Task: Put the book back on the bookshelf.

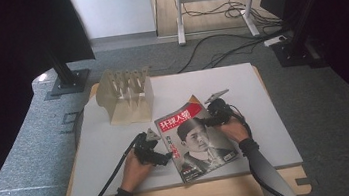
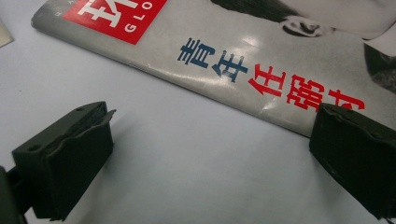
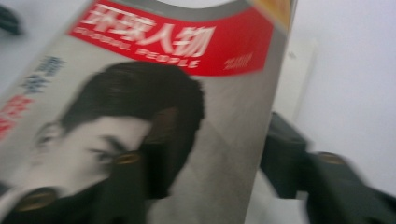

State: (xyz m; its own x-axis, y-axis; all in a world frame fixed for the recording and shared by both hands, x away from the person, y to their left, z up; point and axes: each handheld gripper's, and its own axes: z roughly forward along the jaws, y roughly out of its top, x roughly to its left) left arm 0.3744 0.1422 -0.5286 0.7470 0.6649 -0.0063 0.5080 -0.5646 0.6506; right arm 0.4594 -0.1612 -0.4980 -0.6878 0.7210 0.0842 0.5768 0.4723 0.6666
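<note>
Magazine (image 1: pixel 195 138) lies flat between open left tool (image 1: pixel 161 150) and right tool (image 1: pixel 210 120).

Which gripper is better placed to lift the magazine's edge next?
Right. The right gripper straddles the edge of the glossy grey-and-red portrait magazine, one jaw over its cover; the left gripper stands open on the white tabletop beside its spine.

A magazine (image 1: pixel 196 140) is lying across the near middle of the white board (image 1: pixel 241 84), blocking level passage between the two hands. A slotted rack (image 1: pixel 126 95) is standing at the far left. The board's far right and near left are lying open for passage.
</note>
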